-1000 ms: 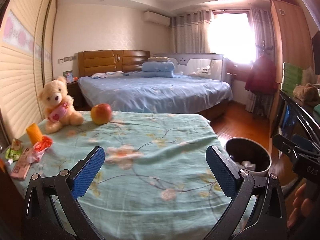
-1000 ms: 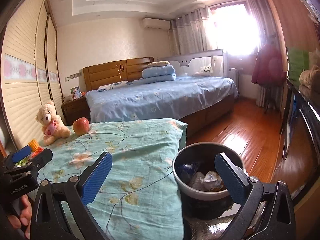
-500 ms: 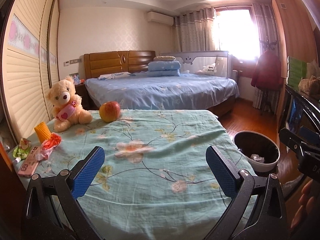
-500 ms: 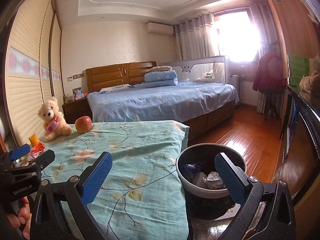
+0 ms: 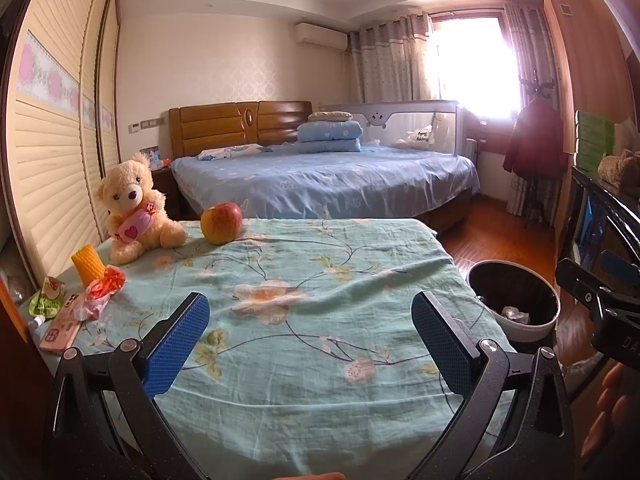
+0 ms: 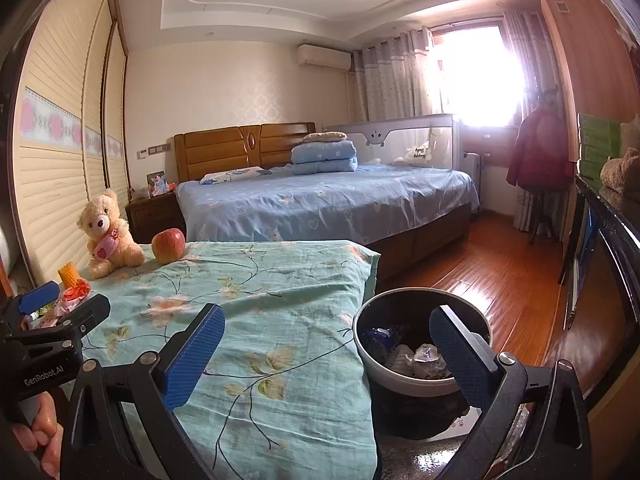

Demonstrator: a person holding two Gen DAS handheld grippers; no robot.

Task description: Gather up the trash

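Our left gripper [image 5: 310, 340] and right gripper [image 6: 326, 354] gape empty. Some trash sits in the bin [image 6: 420, 354] at lower right; wrappers [image 5: 98, 294] remain at far left.

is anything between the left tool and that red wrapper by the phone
Nothing visible blocks it. The left tool hangs open over bare floral cloth, and the red wrapper lies off to its left near the table edge, with the yellow corn toy just behind it and the pink phone beside it.
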